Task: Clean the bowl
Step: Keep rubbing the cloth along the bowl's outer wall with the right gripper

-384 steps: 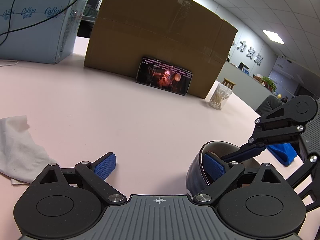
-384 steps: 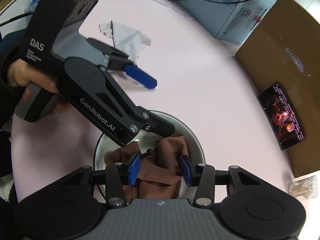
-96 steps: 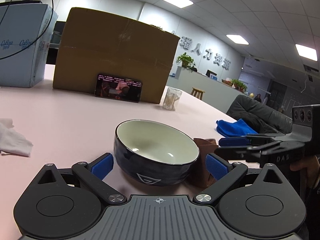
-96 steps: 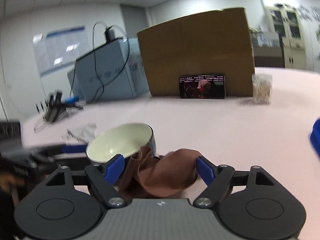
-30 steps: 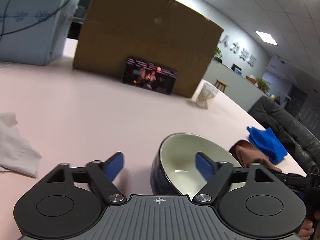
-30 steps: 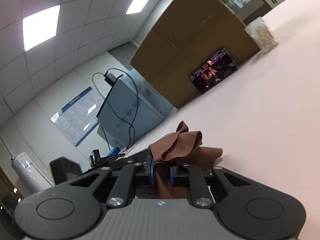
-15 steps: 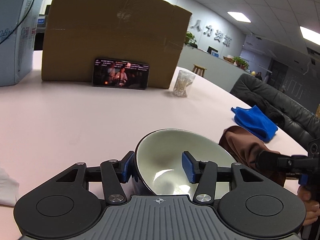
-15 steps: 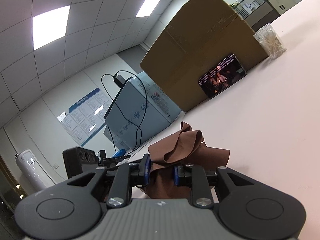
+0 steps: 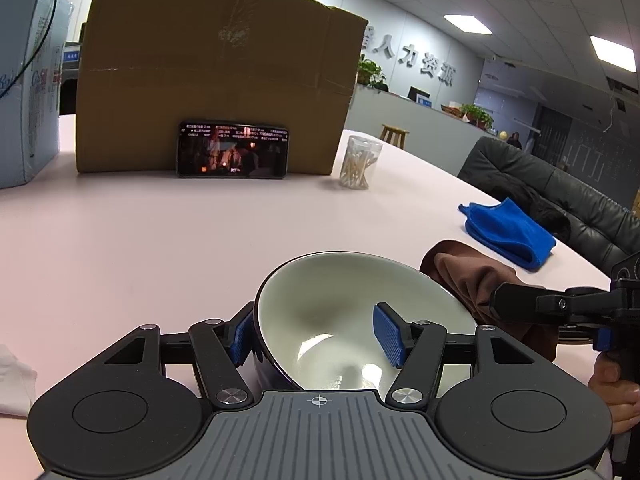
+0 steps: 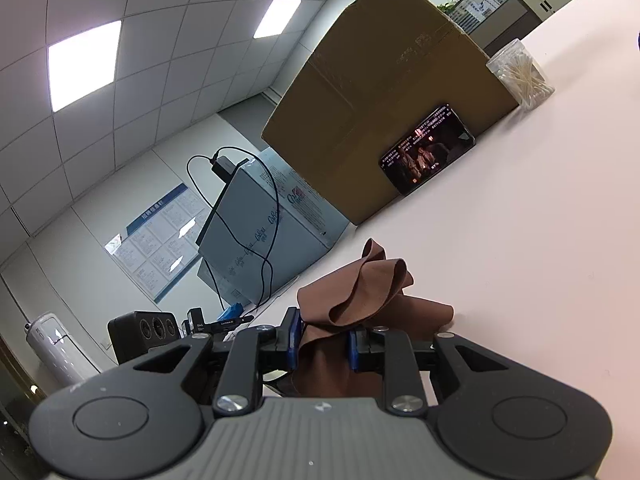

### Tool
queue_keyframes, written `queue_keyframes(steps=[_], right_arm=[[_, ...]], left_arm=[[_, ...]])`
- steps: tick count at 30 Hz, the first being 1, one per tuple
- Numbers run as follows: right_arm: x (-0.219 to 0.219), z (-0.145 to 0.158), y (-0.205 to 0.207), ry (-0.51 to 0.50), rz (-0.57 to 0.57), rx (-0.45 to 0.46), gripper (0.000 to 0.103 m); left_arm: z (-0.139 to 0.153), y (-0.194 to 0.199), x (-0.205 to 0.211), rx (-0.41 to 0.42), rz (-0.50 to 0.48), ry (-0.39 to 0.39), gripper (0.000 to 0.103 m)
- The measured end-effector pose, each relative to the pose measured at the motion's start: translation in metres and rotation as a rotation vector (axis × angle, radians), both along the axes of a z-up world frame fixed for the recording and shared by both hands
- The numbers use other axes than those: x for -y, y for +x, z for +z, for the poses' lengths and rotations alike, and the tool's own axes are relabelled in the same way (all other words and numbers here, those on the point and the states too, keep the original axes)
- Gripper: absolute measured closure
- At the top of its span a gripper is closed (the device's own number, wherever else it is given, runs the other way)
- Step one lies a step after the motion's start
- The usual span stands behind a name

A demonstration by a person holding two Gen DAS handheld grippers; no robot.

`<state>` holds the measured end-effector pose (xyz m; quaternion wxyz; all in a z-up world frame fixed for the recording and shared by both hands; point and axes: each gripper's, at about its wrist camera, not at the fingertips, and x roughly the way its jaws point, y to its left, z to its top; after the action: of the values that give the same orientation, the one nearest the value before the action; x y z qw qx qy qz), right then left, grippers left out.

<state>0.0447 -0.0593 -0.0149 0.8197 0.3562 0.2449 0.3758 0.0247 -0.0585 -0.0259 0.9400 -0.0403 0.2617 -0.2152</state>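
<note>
A: Status of the bowl?

B: I had the left hand-held gripper clamped on its tilted rim at the surface's near edge. The right hand-held gripper gripped the brown cloth beside it; wiping appeared pending.

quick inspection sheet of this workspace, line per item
surface: pale pink table, no spills seen
job's things: bowl tilted, dark outside, white inside; brown cloth bunched
clutter: phone leaning on cardboard box; cotton swab jar; blue cloth; white tissue
grippers: left gripper clamps the bowl wall; right gripper shut on brown cloth
cables: black cable over blue-grey box
surroundings: office, black chair
</note>
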Motion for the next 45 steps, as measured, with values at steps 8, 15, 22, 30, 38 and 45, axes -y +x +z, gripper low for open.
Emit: queue_keyframes(steps=[8,15,22,30,38,45], right_arm=[[-0.005,0.016,0.019,-0.069,-0.013,-0.023,0.075],[-0.004,0.01,0.023,-0.073,-0.022,-0.114,0.075],[-0.02,0.045,0.03,-0.249,0.035,-0.028,0.075],[-0.003,0.028,0.067,-0.13,0.204,-0.03,0.079],[0.015,0.018,0.064,-0.157,0.157,-0.013,0.082],[0.009,0.025,0.06,-0.312,0.212,0.083,0.086]], left_arm=[[-0.001,0.001,0.004,-0.014,-0.008,0.007,0.034],[-0.003,0.003,0.004,-0.033,-0.019,0.006,0.034],[-0.003,0.004,-0.001,-0.036,-0.016,0.004,0.034],[-0.005,0.005,-0.004,-0.04,-0.017,-0.002,0.034],[-0.008,0.009,-0.01,-0.06,-0.013,-0.047,0.034],[-0.015,0.02,-0.028,-0.121,-0.032,-0.183,0.032]])
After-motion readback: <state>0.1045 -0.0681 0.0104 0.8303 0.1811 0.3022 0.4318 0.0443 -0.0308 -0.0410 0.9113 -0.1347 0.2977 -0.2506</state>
